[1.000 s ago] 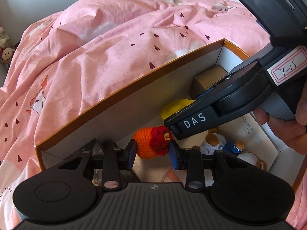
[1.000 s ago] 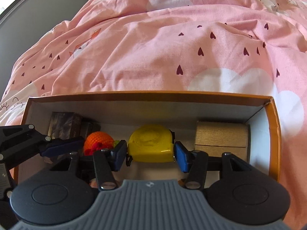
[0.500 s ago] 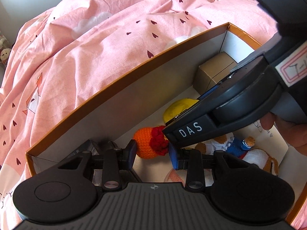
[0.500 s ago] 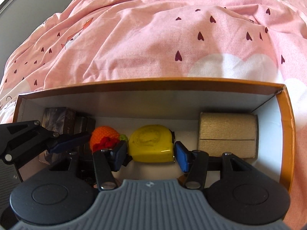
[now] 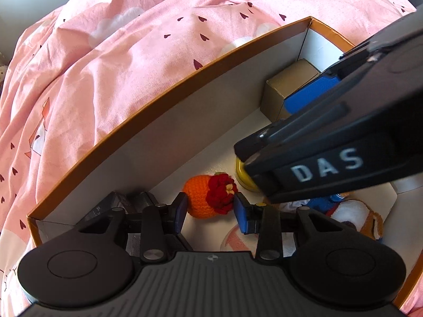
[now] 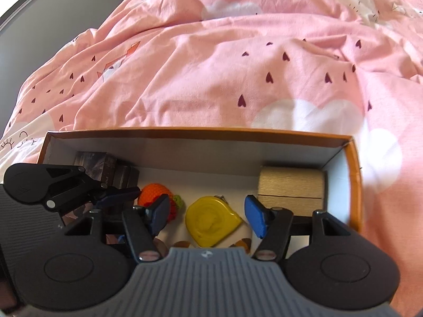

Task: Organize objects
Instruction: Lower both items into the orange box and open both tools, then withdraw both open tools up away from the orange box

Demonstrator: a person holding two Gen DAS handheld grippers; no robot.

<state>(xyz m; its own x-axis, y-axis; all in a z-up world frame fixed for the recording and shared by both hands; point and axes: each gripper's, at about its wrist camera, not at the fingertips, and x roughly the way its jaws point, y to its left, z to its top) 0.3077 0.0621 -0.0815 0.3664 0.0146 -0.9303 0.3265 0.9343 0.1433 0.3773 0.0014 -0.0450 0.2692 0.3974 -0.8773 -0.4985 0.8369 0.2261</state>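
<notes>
An orange-rimmed white box (image 5: 148, 111) (image 6: 201, 132) sits on a pink bed. Inside lie an orange crochet toy with a red flower (image 5: 208, 198) (image 6: 156, 192), a yellow tape measure (image 6: 211, 219) (image 5: 242, 175), a tan box (image 6: 290, 187) (image 5: 288, 87), a dark box (image 6: 105, 166) (image 5: 116, 206) and a plush toy (image 5: 351, 214). My left gripper (image 5: 210, 211) is open with its fingers either side of the crochet toy. My right gripper (image 6: 207, 214) is open wide around the tape measure and lies on the box floor.
The pink duvet (image 6: 238, 66) with dark hearts surrounds the box on all sides. The right gripper's body (image 5: 330, 145) crosses over the box in the left wrist view. A grey wall (image 6: 39, 21) stands at the far left.
My right gripper opened wider and let go of the tape measure, which now lies tilted on the box floor. My left gripper stays open by the crochet toy.
</notes>
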